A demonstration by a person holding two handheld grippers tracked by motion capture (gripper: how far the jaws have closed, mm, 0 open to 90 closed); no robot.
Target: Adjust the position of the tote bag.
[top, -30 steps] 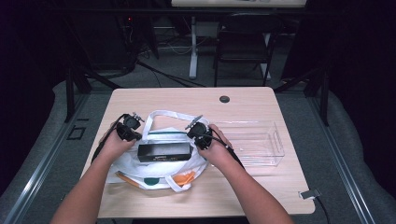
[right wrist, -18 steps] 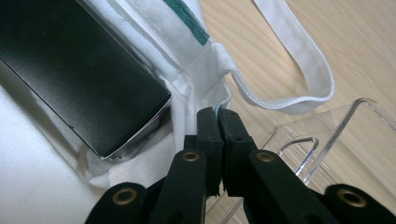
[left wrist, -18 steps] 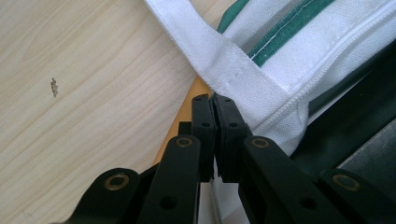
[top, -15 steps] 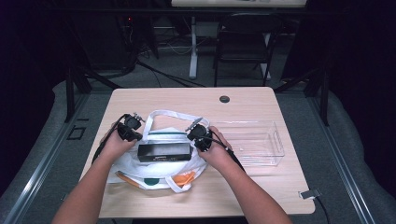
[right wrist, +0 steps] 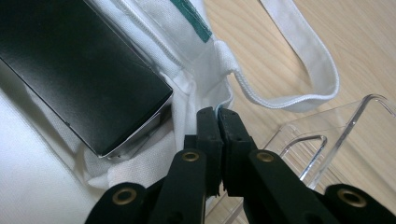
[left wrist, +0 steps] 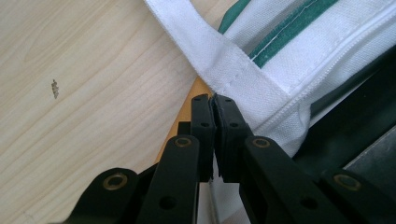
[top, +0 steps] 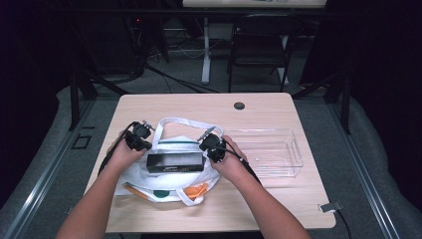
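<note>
Both the left gripper and right gripper pinch the white bag's rim between closed fingers, holding its mouth apart at mid-frame around the black box.

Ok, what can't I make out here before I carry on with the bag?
- Black box, high view: label print too small to read.
- White bag inside: hidden by the box and its own cloth.
- Left gripper, right gripper: fabric behind the shut tips hidden.

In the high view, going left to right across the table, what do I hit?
left gripper → black box lying on the white tote bag → right gripper → clear plastic bin → small grey clip at the table's right edge.
</note>
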